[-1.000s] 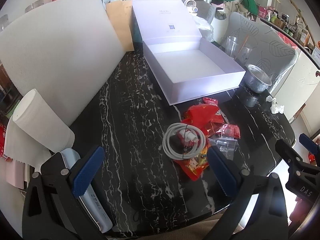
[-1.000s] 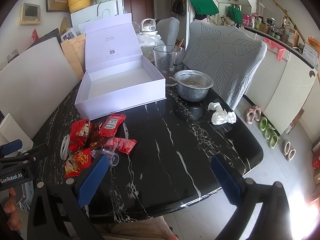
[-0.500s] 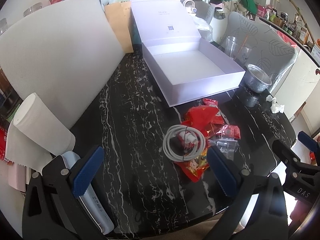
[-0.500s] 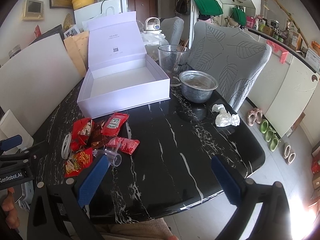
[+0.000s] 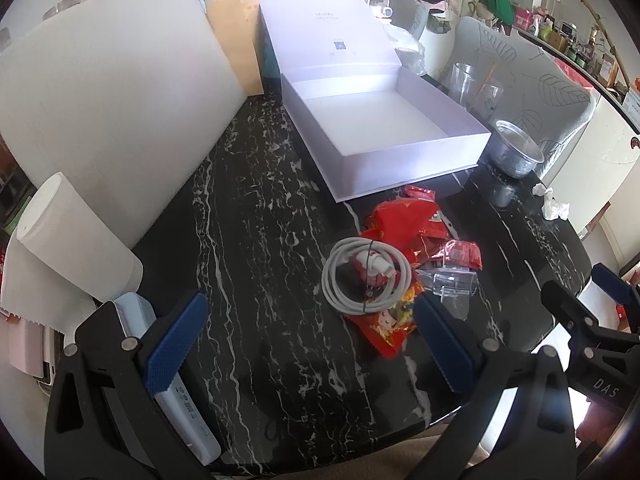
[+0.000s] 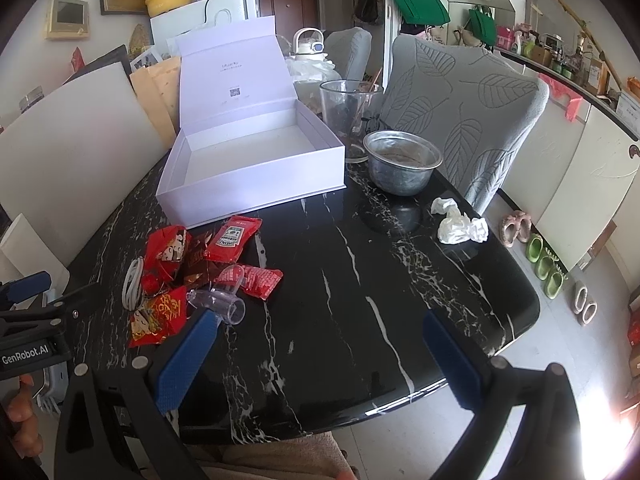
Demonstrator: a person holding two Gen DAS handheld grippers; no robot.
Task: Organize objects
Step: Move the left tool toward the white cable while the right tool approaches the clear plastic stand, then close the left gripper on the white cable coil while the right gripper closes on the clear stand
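An open white box [image 5: 384, 128] [image 6: 256, 160] with its lid raised stands on the black marble table [image 5: 248, 248]. In front of it lies a pile: a coiled white cable [image 5: 366, 276] [image 6: 133, 280], red snack packets [image 5: 404, 220] [image 6: 166, 252], a red ketchup sachet [image 6: 234, 238] and a clear plastic cup [image 5: 454, 282] [image 6: 218, 300] on its side. My left gripper [image 5: 308, 340] is open and empty, just short of the cable. My right gripper [image 6: 320, 352] is open and empty, right of the pile.
A large white board [image 5: 112, 112] leans at the left. A paper roll [image 5: 76, 240] and a pale blue case [image 5: 160, 372] lie at the near left. A metal bowl [image 6: 402, 162], a glass pitcher [image 6: 350, 116] and crumpled tissue [image 6: 460, 228] sit right of the box.
Both views have shifted slightly. The right view has drawn a little closer to the table. Both grippers stay open and nothing on the table has moved.
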